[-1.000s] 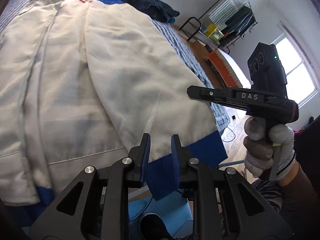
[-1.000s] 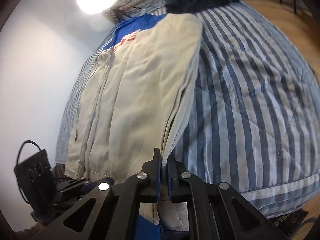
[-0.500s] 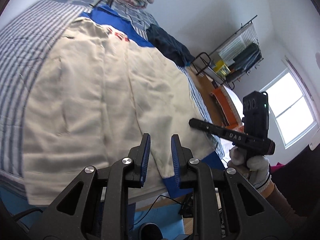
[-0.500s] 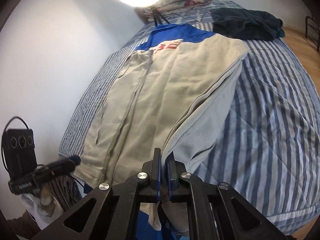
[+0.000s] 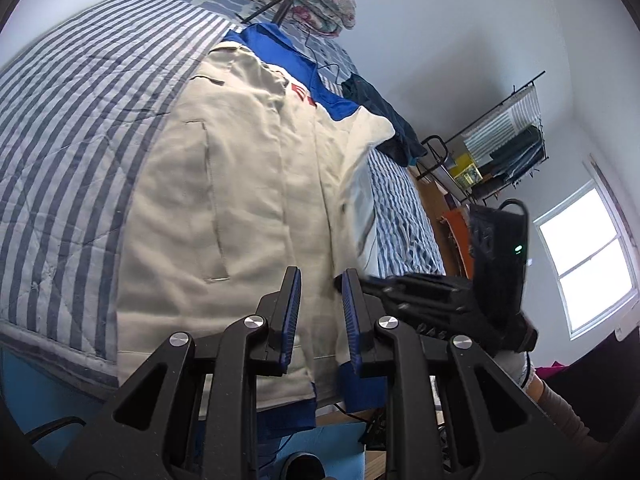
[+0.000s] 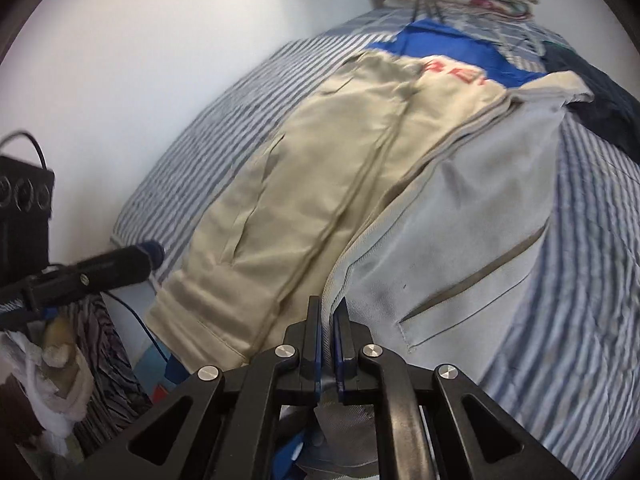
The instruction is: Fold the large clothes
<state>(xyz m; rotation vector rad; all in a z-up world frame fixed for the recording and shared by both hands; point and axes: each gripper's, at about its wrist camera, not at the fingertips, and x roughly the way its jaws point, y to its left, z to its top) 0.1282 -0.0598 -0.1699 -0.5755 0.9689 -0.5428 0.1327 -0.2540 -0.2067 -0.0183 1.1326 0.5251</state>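
the beige jacket (image 5: pixel 248 216) with its blue collar lies lengthwise on the striped bed (image 5: pixel 72 128), collar toward the pillows and hem hanging over the near edge. its right front panel is lifted and turned, so the grey lining (image 6: pixel 472 216) faces up in the right wrist view.

your right gripper (image 6: pixel 327 320) has that panel's edge pinched between jaws closed almost flat on the cloth. your left gripper (image 5: pixel 318 292) hangs over the lower middle of the jacket with its jaws only narrowly apart; the beige cloth shows through the gap, but you cannot tell from these views that anything is clamped there.

this reads as the first lengthwise fold, with the right side being carried across the body. next, you need to take the pinched edge over toward the far left seam, keeping it taut so the lining lays flat, then let go once the edges line up. watch that the hanging hem does not drag the jacket off the bed.
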